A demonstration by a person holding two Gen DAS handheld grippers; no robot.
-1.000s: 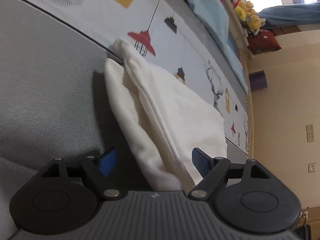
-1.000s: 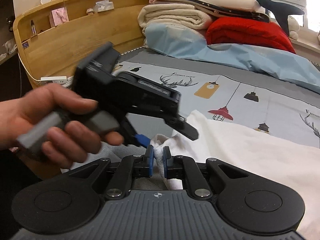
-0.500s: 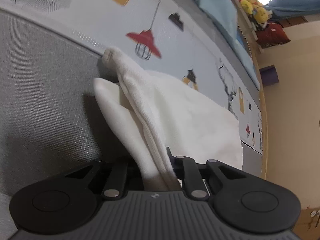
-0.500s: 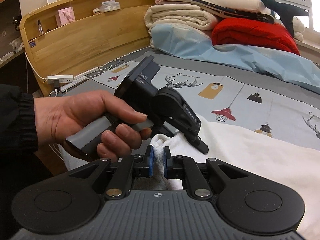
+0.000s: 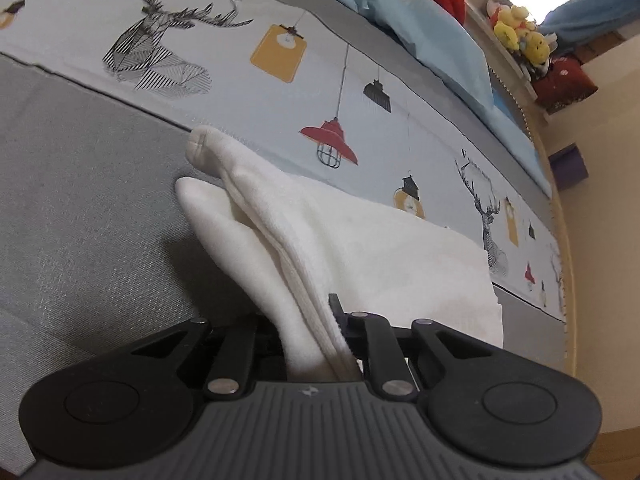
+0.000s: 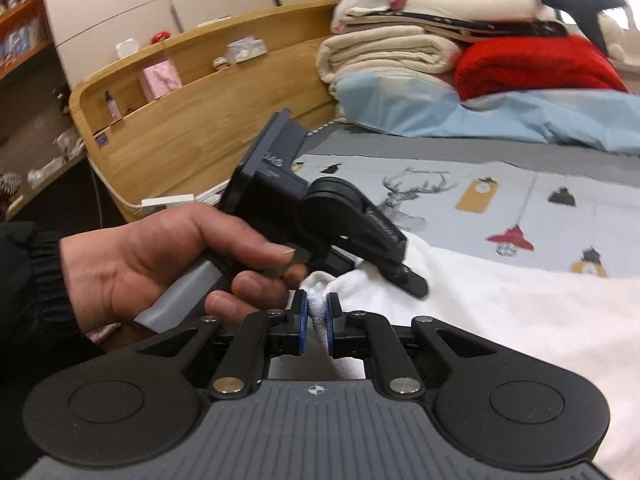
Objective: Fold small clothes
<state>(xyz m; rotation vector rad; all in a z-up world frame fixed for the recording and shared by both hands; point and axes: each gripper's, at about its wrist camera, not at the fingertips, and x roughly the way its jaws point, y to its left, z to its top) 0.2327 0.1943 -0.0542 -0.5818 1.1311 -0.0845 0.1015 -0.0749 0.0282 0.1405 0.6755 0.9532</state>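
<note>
Left wrist view, left hand-held gripper (image 5: 316, 340) clamped on white garment (image 5: 360, 248) lying on the bed (image 5: 80, 200), right hand-held gripper (image 6: 316, 326) pinching its bunched corner, left hand (image 6: 160, 264) alongside.

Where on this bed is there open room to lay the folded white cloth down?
Free: the grey band left of the white cloth, and the lamp-and-deer printed sheet beyond it. Crowded: the far end, piled with blankets and blue bedding.
</note>
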